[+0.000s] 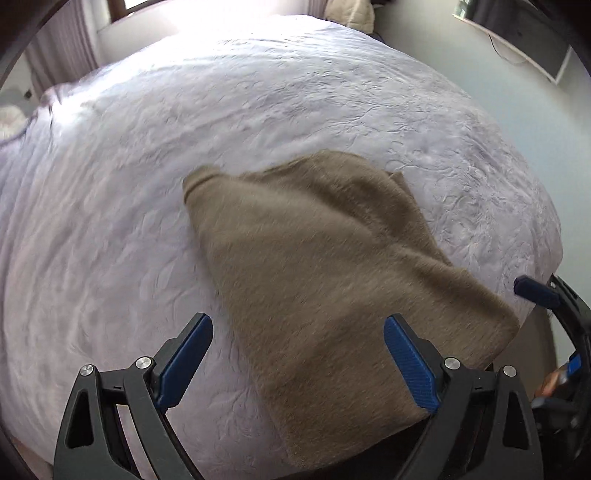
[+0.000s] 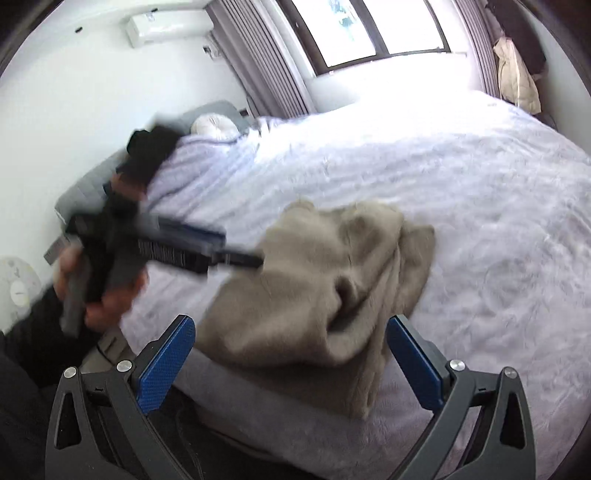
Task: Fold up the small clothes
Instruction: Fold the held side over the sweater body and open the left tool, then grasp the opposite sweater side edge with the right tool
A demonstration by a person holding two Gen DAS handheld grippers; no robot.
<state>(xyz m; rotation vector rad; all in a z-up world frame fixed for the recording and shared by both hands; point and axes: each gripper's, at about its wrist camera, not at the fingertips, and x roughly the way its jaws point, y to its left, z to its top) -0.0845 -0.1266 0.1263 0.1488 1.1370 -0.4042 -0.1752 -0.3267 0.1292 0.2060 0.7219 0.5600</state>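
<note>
Left gripper: jaws wide, nothing between the pads. It hangs over the near edge of the bed, with the cloth passing under and past its right finger. Can't tell if that finger touches the fabric.

Right gripper: jaws wide too, empty. It sits over the near part of the cloth; contact not clear.

Cloth: tan, fuzzy, 1 piece, lying on the bed's white quilt near the near edge. In the left wrist view it runs from a narrow end at far left to a wide end at near right, with a fold ridge along the right side. In the right wrist view it's bunched, layers overlapping, a flap off to the far right.

Right wrist view also shows the left gripper from the side, motion-blurred, tip at the cloth's left edge; the hand holds its grip. Left wrist view catches 1 blue finger of the right gripper at the right margin, just beside the cloth's near-right corner.

Background: window, curtains, pillow at the bed's far left.
</note>
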